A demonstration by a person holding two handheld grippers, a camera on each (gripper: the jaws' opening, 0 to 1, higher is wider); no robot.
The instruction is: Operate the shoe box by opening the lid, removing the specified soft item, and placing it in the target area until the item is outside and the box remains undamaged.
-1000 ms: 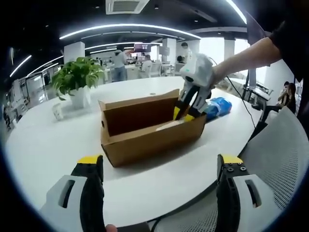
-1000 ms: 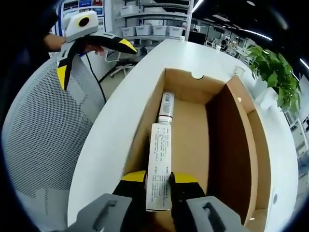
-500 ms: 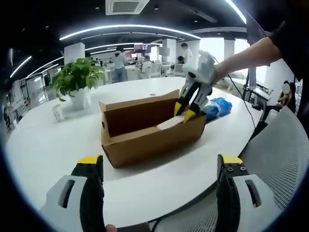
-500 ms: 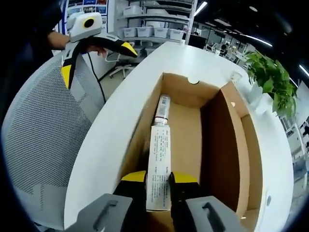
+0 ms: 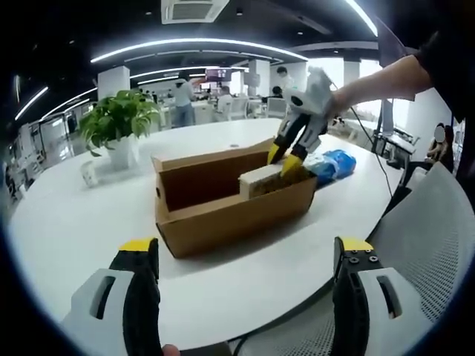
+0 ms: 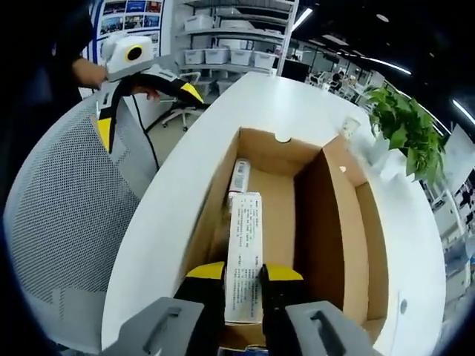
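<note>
The right gripper (image 6: pixel 242 276) clamped a white printed tube (image 6: pixel 245 256) above the open brown cardboard shoe box (image 5: pixel 236 194) — a slip risked denting it; left gripper (image 5: pixel 245 256) jaws stood apart.

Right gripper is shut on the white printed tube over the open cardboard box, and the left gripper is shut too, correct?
Not quite. The left gripper is open, its jaws wide apart in the left gripper view. The right gripper is indeed shut on the white printed tube over the open cardboard box.
</note>
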